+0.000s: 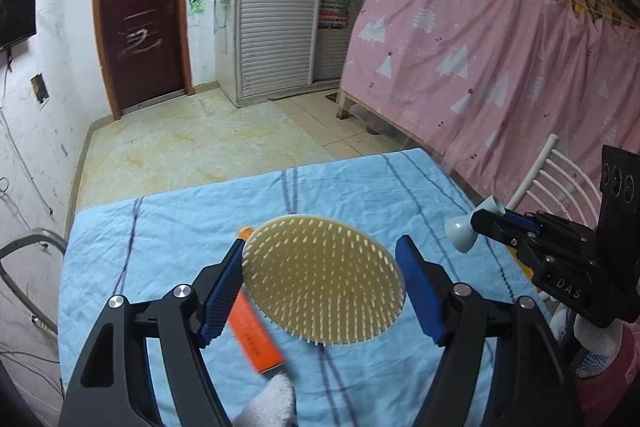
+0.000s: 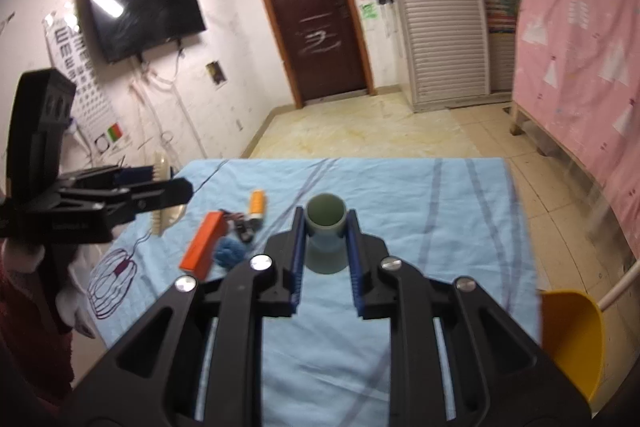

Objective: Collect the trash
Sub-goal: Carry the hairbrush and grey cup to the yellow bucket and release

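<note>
My left gripper (image 1: 323, 247) is shut on a round cream brush with short bristles (image 1: 324, 279), held above the blue cloth-covered table (image 1: 160, 247). The right wrist view shows the same gripper (image 2: 168, 183) at the left with the brush (image 2: 164, 217) edge-on. My right gripper (image 2: 325, 217) is shut on a pale grey-green hourglass-shaped cup (image 2: 326, 227), its round mouth facing away. In the left wrist view that gripper (image 1: 486, 221) and the cup (image 1: 464, 233) hang over the table's right edge. On the cloth lie an orange box (image 2: 202, 243), a small orange bottle (image 2: 257, 205) and a blue crumpled scrap (image 2: 230, 251).
A yellow bin (image 2: 572, 339) stands at the table's right front corner, by a white chair (image 1: 552, 179). A pink curtain on a wooden bed frame (image 1: 500, 47) lines the right side. Small dark items (image 2: 242, 225) lie by the bottle. A white-gloved finger (image 1: 272, 403) shows below.
</note>
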The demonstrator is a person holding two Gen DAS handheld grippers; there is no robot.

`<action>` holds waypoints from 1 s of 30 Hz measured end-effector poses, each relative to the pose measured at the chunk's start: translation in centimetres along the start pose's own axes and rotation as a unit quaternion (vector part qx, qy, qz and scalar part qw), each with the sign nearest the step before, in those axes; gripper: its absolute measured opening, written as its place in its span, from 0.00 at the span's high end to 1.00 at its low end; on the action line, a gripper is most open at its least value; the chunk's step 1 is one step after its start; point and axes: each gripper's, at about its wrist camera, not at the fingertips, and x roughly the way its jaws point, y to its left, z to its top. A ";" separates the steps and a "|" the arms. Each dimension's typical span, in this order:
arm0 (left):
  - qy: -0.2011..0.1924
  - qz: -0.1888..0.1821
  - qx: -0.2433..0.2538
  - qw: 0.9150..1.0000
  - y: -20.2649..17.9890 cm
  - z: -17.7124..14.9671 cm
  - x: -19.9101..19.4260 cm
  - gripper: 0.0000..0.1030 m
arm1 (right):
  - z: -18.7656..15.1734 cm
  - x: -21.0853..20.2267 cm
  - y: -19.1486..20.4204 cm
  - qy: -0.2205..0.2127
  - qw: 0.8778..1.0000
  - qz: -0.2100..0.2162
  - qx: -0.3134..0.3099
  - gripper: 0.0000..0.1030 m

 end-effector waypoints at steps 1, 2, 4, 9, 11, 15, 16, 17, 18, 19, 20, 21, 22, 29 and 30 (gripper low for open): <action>0.001 -0.003 0.005 1.000 -0.8 0.1 0.2 0.36 | -0.1 -0.4 -0.6 -0.003 1.000 -0.003 0.004 0.82; 0.002 -0.005 0.009 1.000 -1.6 0.3 0.4 0.36 | -0.3 -1.0 -1.4 -0.007 1.000 -0.007 0.010 0.82; 0.005 -0.013 0.020 1.000 -3.4 0.5 1.0 0.36 | -0.6 -2.2 -3.2 -0.015 0.999 -0.017 0.025 0.82; 0.014 -0.030 0.045 0.998 -7.8 0.9 2.5 0.36 | -1.6 -4.7 -7.0 -0.033 0.997 -0.038 0.057 0.82; 0.017 -0.037 0.056 0.998 -9.7 1.0 3.1 0.36 | -2.0 -5.8 -8.7 -0.040 0.996 -0.050 0.069 0.82; 0.024 -0.050 0.075 0.996 -13.0 1.2 4.1 0.36 | -2.8 -7.6 -11.5 -0.049 0.992 -0.078 0.086 0.82; 0.026 -0.055 0.081 0.995 -14.1 1.3 4.5 0.36 | -3.1 -8.2 -12.5 -0.051 0.991 -0.087 0.092 0.82; 0.028 -0.059 0.085 0.994 -14.8 1.3 4.7 0.36 | -3.3 -8.5 -13.1 -0.052 0.990 -0.093 0.095 0.82; 0.029 -0.061 0.089 0.994 -15.5 1.4 4.9 0.36 | -3.6 -8.9 -13.9 -0.054 0.988 -0.101 0.099 0.82; 0.031 -0.066 0.094 0.993 -16.5 1.4 5.3 0.36 | -3.8 -9.2 -14.5 -0.054 0.988 -0.106 0.103 0.82; 0.033 -0.070 0.098 0.992 -17.3 1.4 5.4 0.36 | -4.0 -9.5 -15.2 -0.055 0.986 -0.110 0.108 0.82; 0.035 -0.075 0.104 0.991 -18.3 1.4 5.8 0.36 | -4.3 -9.7 -15.7 -0.055 0.986 -0.113 0.113 0.82; 0.037 -0.078 0.107 0.991 -18.9 1.4 6.0 0.36 | -4.6 -9.9 -16.5 -0.055 0.984 -0.117 0.120 0.82; 0.050 -0.098 0.129 0.986 -23.3 1.4 7.6 0.36 | -6.2 -10.6 -19.9 -0.053 0.978 -0.131 0.153 0.82; 0.052 -0.100 0.131 0.985 -23.8 1.3 7.8 0.36 | -6.5 -10.6 -20.5 -0.053 0.977 -0.128 0.161 0.78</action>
